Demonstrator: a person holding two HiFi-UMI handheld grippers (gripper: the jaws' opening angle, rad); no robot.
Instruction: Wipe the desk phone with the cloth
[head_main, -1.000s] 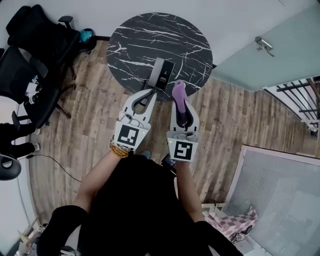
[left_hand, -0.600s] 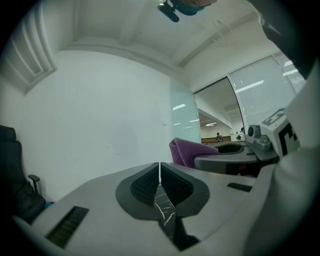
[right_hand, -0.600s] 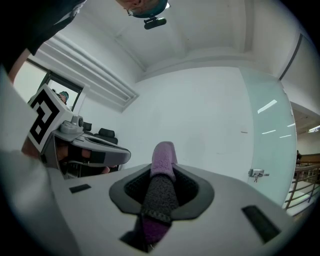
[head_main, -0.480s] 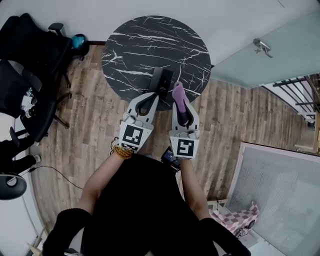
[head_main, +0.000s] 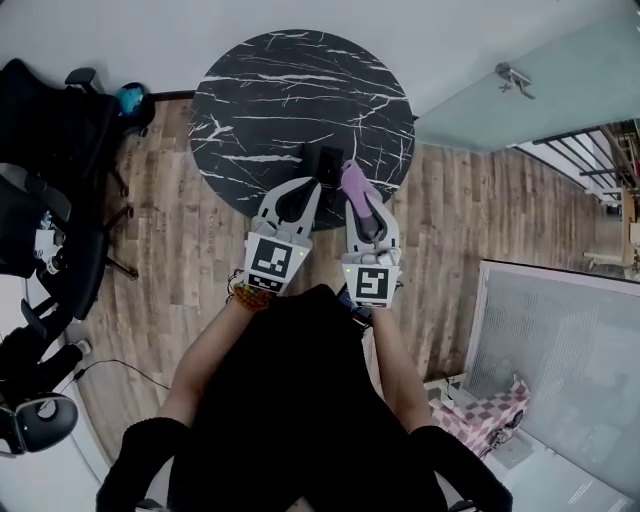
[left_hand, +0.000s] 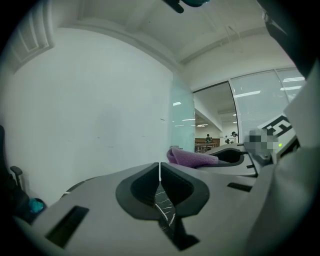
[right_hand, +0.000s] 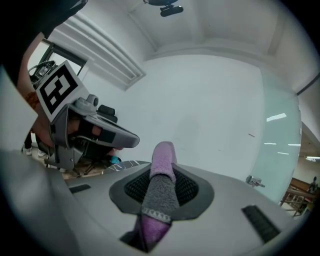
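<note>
Round table (head_main: 290, 90) carries desk phone (head_main: 325, 163) at edge.

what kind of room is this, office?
Most likely an office or small meeting corner. Black swivel office chairs stand at the left, a desk phone sits on a round marble-look table, and a frosted glass partition with a door handle closes off the right side.

No readable text, brands or numbers, only square coded markers on left tool cube (head_main: 273, 262), right tool cube (head_main: 371, 285)
</note>
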